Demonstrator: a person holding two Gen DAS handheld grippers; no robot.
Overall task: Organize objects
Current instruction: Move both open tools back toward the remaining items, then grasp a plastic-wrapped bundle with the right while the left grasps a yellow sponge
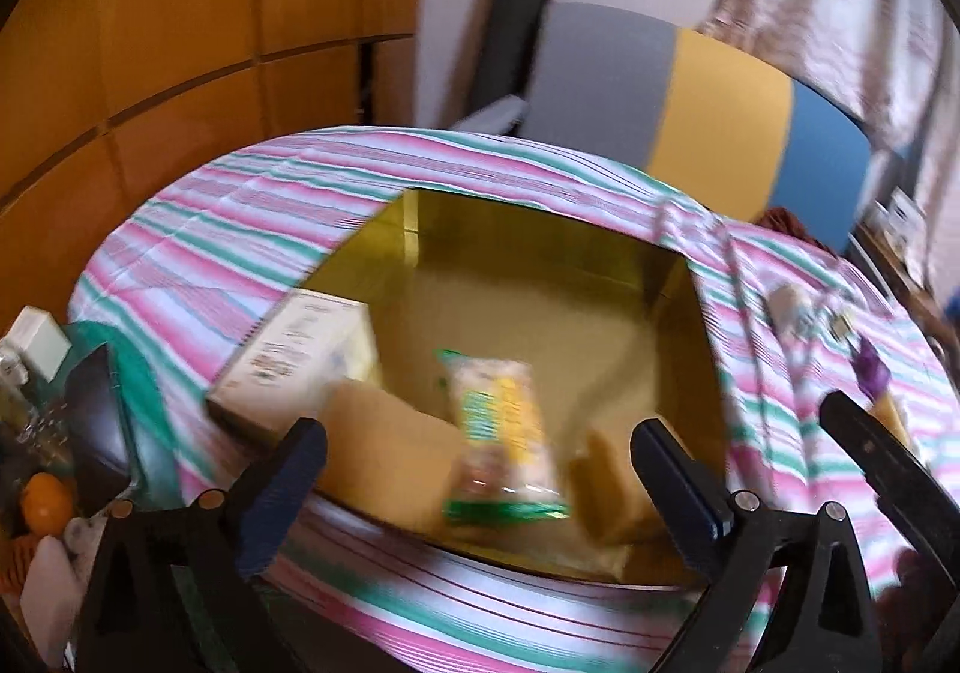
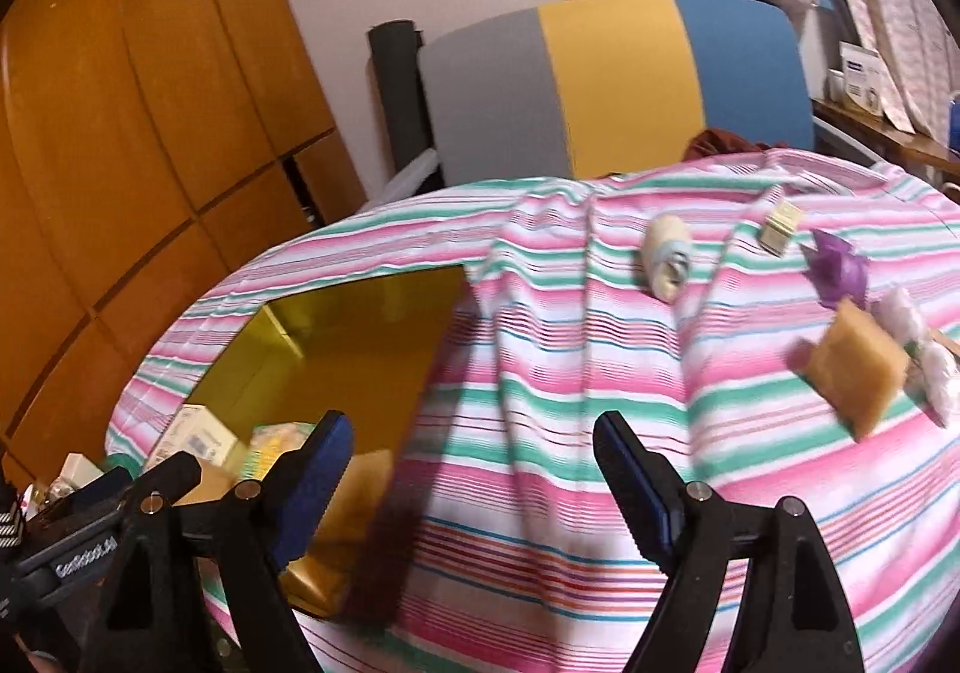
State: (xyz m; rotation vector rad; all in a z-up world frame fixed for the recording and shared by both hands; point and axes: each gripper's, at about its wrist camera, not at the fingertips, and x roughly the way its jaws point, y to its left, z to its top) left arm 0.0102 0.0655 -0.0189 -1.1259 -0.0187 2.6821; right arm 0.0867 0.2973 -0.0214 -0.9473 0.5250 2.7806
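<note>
Both our left gripper [image 1: 480, 469] and right gripper [image 2: 474, 469] hang wide open, holding nothing. The snack packet [image 1: 504, 433] already lies in the box [image 1: 540, 253]; the brown pouch [image 2: 855, 373] waits on the striped worktop [image 2: 540, 373]. Motion blur risks a misjudged grasp there.

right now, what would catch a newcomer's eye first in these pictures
The pink, green and white striped cloth over the table dominates. An open gold-lined box sits on its left side, holding a green-and-yellow snack packet and a white carton. Behind stands a chair with a grey, yellow and blue back.
</note>
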